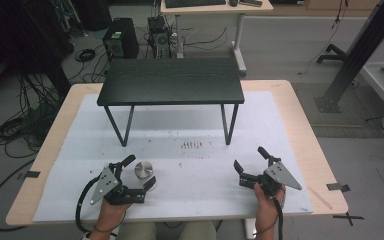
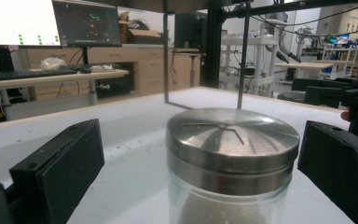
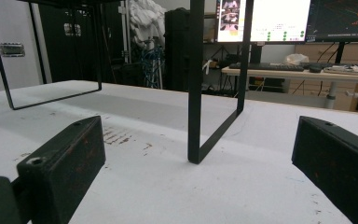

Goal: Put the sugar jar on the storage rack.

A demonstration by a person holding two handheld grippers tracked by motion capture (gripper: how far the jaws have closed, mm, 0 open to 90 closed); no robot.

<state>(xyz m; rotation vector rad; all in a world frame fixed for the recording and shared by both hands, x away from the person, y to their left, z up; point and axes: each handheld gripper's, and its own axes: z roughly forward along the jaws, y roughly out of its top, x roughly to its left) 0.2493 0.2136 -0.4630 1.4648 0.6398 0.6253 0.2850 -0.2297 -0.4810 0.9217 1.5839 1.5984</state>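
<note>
- The glass jar (image 1: 144, 171) with the steel lid stood upright on the white mat (image 1: 190, 165), toward the near left corner of the table (image 1: 300, 125), well in front of the small black stand (image 1: 171, 81).
- The left gripper (image 1: 139, 172) lay low at the near edge, its jaws spread wide to either side of the jar. In the left gripper view both black pads (image 2: 60, 161) stood clear of the glass, so it had hold of nothing; the opening looked set wide so as to pass round the lid (image 2: 232, 133) without knocking it.
- The jar (image 2: 228, 186) sat centred between those jaws, which suggests the gripper was lined up to close on the body below the lid.
- The right gripper (image 1: 252, 162) rested near the near right corner, well apart from the jar, jaws wide apart and empty, pointed toward the stand's leg frame (image 3: 214, 93). It seemed parked out of the way while the left one worked.
- A patch of dark marks (image 1: 192, 145) stained the mat between the stand's legs.
</note>
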